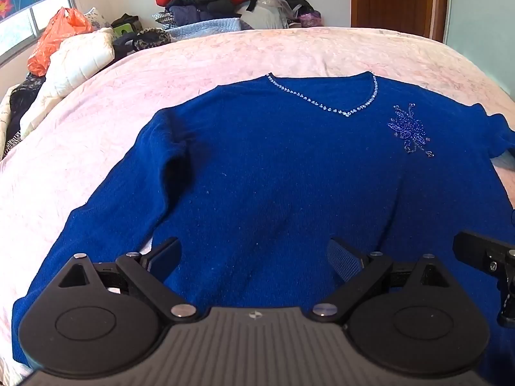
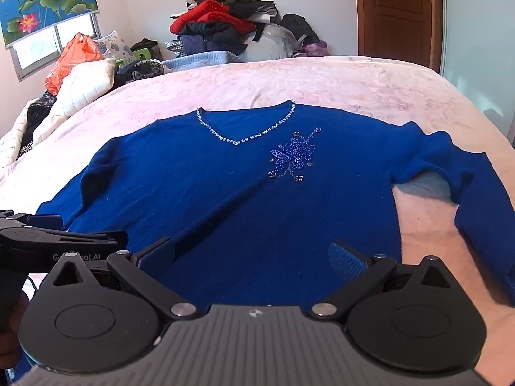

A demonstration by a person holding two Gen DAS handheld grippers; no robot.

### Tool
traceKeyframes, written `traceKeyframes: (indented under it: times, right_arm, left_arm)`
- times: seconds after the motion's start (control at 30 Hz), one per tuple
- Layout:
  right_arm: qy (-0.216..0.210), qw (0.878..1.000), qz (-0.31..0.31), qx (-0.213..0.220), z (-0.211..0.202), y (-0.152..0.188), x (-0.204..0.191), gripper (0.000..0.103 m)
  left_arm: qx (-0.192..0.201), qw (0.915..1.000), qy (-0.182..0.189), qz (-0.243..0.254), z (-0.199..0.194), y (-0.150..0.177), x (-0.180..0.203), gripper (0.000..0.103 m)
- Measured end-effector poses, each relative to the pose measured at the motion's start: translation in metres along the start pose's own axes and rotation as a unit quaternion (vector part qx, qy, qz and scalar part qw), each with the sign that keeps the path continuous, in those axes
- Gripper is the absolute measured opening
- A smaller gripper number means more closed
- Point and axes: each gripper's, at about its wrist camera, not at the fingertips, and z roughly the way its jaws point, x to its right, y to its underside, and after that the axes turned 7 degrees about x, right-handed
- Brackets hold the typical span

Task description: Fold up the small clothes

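Left gripper [image 1: 254, 257] jaws spread, right gripper [image 2: 254, 259] jaws spread, nothing pinched; blue sweater [image 2: 225, 193] flat on bed [image 2: 354, 83] ahead of both.

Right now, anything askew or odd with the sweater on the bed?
Mostly fine: the blue sweater lies flat, face up, neckline away from the tools. One thing: its sleeve on the right in the right wrist view is bunched and kinked at the shoulder, bending down the pink bedspread. No damage shows.
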Motion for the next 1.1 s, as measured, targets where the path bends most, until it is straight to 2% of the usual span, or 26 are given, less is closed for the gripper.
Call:
traceKeyframes:
  times: [0.47, 0.77, 0.9, 1.1]
  right_arm:
    - [-0.002, 1.0, 0.005, -0.002, 0.002, 0.003, 0.0, 0.103]
    - [-0.001, 1.0, -0.013, 0.011, -0.003, 0.006, -0.004, 0.103]
    - [0.004, 1.0, -0.023, 0.017, -0.004, 0.006, -0.006, 0.103]
    - [-0.001, 1.0, -0.001, 0.01, -0.004, 0.008, 0.004, 0.103]
  left_arm:
    - [0.0, 0.9999, -0.004, 0.012, 0.003, 0.004, 0.005, 0.098]
    - [0.022, 0.9996, 0.001, 0.016, -0.003, 0.003, 0.007, 0.098]
    - [0.023, 0.9997, 0.003, 0.01, -0.003, 0.003, 0.007, 0.098]
    - [0.019, 0.9996, 0.014, -0.013, -0.003, 0.003, 0.001, 0.098]
